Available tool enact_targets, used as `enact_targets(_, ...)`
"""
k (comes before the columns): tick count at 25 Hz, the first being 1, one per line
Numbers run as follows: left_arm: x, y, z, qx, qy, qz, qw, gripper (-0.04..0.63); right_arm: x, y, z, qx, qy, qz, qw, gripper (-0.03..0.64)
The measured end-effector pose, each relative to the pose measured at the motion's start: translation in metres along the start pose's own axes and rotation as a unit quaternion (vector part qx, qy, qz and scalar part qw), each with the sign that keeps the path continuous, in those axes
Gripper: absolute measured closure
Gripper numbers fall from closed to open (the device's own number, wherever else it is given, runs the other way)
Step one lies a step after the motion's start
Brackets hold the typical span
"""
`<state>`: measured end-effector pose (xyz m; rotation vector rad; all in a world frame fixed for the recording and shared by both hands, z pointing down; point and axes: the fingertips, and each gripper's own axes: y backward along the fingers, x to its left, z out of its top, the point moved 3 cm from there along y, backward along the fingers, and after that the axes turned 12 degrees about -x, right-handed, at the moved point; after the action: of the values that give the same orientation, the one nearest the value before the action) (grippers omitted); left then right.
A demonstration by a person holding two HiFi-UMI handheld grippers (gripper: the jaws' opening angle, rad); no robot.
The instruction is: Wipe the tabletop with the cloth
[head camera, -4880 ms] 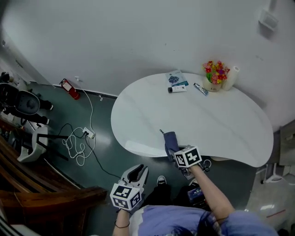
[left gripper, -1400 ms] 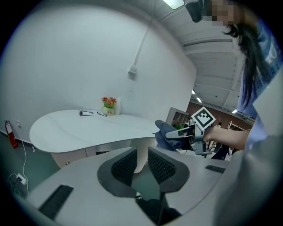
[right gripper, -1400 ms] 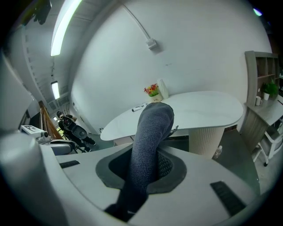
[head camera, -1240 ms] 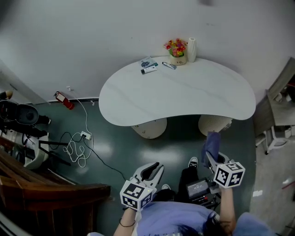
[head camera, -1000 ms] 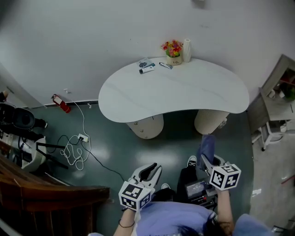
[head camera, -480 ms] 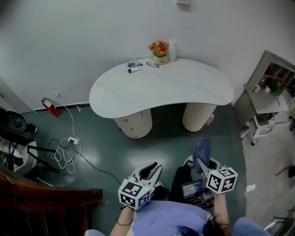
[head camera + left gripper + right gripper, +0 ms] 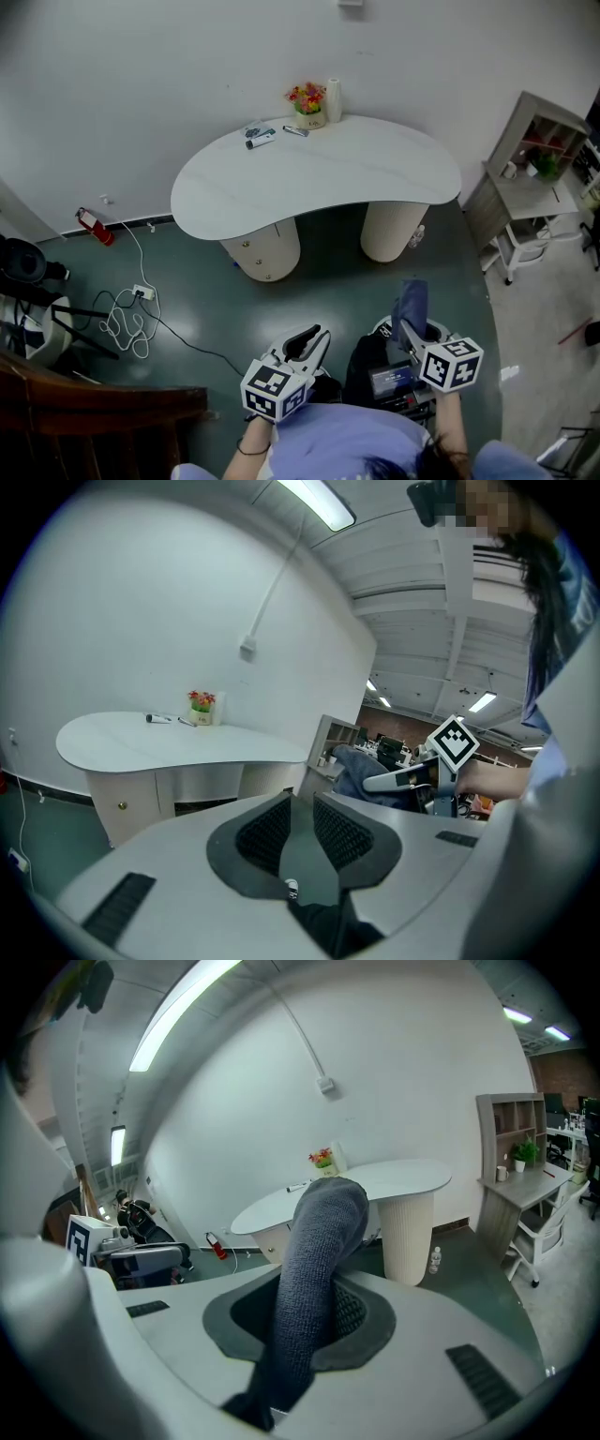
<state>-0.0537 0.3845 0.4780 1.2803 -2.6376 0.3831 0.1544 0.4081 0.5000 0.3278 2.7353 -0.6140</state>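
Two grippers hang over the green floor [image 7: 187,309] in the head view, well short of the white kidney-shaped table [image 7: 309,178] straight ahead. Left gripper view: the left gripper [image 7: 302,832] is all but closed, empty. Right gripper view: the right gripper [image 7: 314,1321] pinches the grey-blue knitted cloth [image 7: 314,1260], which stands upright and points at the table.

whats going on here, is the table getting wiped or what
Not at this moment. A person stands back from the white table, a gripper in each hand. The right gripper is shut on a blue-grey cloth, held up over the floor and well clear of the tabletop. The left gripper has its jaws nearly together with nothing between them.
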Motion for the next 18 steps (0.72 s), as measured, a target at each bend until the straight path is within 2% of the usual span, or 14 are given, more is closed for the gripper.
enact_targets(10,-0.001,-0.002,-0.002,0.001,0.000,0.003,1.0000,0.525,-0.005,-0.002,-0.001,0.005,0.006,0.000,1.000,0.546)
enact_targets(18,-0.002,-0.020,0.000,0.007,0.000,-0.011,0.9999,0.525,-0.022,-0.002,0.004,0.004,0.000,-0.014,1.000,0.546)
